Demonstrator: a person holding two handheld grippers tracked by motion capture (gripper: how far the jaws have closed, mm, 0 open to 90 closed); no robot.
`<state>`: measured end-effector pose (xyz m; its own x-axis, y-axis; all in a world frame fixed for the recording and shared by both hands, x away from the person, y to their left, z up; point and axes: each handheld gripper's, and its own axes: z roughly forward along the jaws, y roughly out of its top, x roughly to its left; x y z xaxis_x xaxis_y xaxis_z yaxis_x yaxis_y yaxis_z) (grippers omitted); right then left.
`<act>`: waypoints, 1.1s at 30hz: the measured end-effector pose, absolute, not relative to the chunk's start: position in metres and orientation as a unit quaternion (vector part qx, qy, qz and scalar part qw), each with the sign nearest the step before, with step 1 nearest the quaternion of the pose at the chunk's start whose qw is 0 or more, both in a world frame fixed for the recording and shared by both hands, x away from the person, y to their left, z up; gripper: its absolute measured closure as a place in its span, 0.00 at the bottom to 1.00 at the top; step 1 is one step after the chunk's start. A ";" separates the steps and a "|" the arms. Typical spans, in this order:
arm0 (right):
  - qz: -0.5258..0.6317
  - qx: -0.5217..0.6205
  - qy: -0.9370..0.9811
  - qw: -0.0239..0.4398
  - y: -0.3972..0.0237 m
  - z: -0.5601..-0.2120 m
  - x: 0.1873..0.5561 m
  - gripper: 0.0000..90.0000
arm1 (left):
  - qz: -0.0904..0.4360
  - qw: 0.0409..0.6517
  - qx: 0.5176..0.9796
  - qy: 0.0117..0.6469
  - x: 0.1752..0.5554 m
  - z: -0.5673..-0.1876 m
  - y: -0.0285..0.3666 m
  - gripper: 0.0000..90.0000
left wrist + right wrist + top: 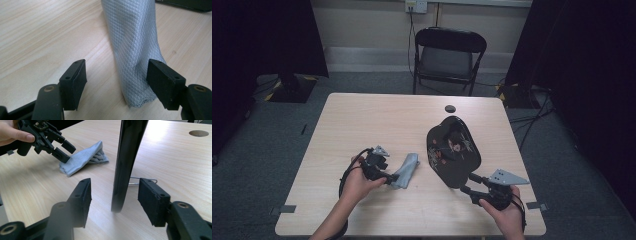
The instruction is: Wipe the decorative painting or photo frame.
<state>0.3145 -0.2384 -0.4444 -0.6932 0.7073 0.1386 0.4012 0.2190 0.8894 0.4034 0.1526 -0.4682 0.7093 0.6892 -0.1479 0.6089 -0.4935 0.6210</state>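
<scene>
Two grippers, both slack-jawed: your left gripper (116, 80) stands over the near end of the grey cloth (135, 50), its jaws apart, the right-hand pad just beside the cloth's edge and the other well clear, so nothing is clamped. Your right gripper (113, 202) straddles the bottom rim of the black plate (126, 160), with daylight on both sides of that rim; it grips nothing either.

Outward from there, the cloth (406, 170) lies bunched on the table (377, 120), just left of the plate (453, 150). The plate stands nearly on edge; a thin wire stand (140, 181) peeks out behind its foot, though you can't tell from these views how much that wire carries.

By my reading you've let go of both things, so a wipe of the plate is either finished or about to begin. If you go on, close the right jaws on the rim first to steady the plate, then pinch the cloth near its end, lift it and bring it to the plate's painted face.
</scene>
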 end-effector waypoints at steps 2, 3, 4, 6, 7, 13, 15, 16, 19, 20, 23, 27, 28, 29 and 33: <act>0.508 0.361 0.768 0.151 -0.240 -0.445 0.313 0.47 | 0.059 0.331 0.864 0.374 0.403 -0.468 0.154 0.38; 0.507 0.361 0.768 0.151 -0.242 -0.445 0.312 0.47 | 0.057 0.330 0.864 0.376 0.402 -0.468 0.154 0.38; 0.506 0.362 0.768 0.150 -0.243 -0.446 0.311 0.46 | 0.056 0.332 0.863 0.377 0.402 -0.469 0.155 0.38; 0.502 0.364 0.770 0.150 -0.247 -0.448 0.309 0.45 | 0.060 0.329 0.864 0.377 0.400 -0.469 0.158 0.38; 0.499 0.366 0.771 0.150 -0.249 -0.449 0.309 0.45 | 0.062 0.329 0.864 0.377 0.398 -0.468 0.159 0.37; 0.498 0.374 0.767 0.152 -0.259 -0.453 0.310 0.40 | 0.064 0.333 0.861 0.378 0.390 -0.468 0.175 0.35; 0.501 0.376 0.766 0.146 -0.261 -0.455 0.312 0.39 | 0.065 0.333 0.862 0.377 0.386 -0.469 0.181 0.33; 0.501 0.375 0.767 0.140 -0.261 -0.456 0.312 0.39 | 0.067 0.332 0.862 0.376 0.384 -0.469 0.184 0.33; 0.496 0.372 0.773 0.137 -0.262 -0.460 0.314 0.38 | 0.069 0.332 0.860 0.380 0.380 -0.472 0.194 0.32; 0.492 0.372 0.775 0.136 -0.262 -0.461 0.315 0.38 | 0.071 0.329 0.860 0.383 0.378 -0.472 0.197 0.31; 0.482 0.369 0.783 0.138 -0.262 -0.466 0.316 0.37 | 0.078 0.326 0.861 0.382 0.374 -0.476 0.205 0.31; 0.470 0.373 0.788 0.138 -0.265 -0.474 0.319 0.36 | 0.088 0.319 0.865 0.377 0.371 -0.480 0.212 0.29; 0.467 0.373 0.789 0.138 -0.267 -0.476 0.320 0.36 | 0.093 0.316 0.868 0.373 0.370 -0.481 0.213 0.28; 0.466 0.374 0.790 0.137 -0.268 -0.479 0.321 0.35 | 0.097 0.313 0.870 0.369 0.370 -0.482 0.214 0.28; 0.447 0.381 0.798 0.139 -0.274 -0.488 0.324 0.33 | 0.105 0.322 0.870 0.358 0.369 -0.485 0.218 0.26</act>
<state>0.3241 -0.2741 -0.4883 -0.6718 0.7312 0.1184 0.4827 0.3108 0.8188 0.3687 0.2181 -0.4850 0.7209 0.6913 -0.0480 0.5561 -0.5359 0.6352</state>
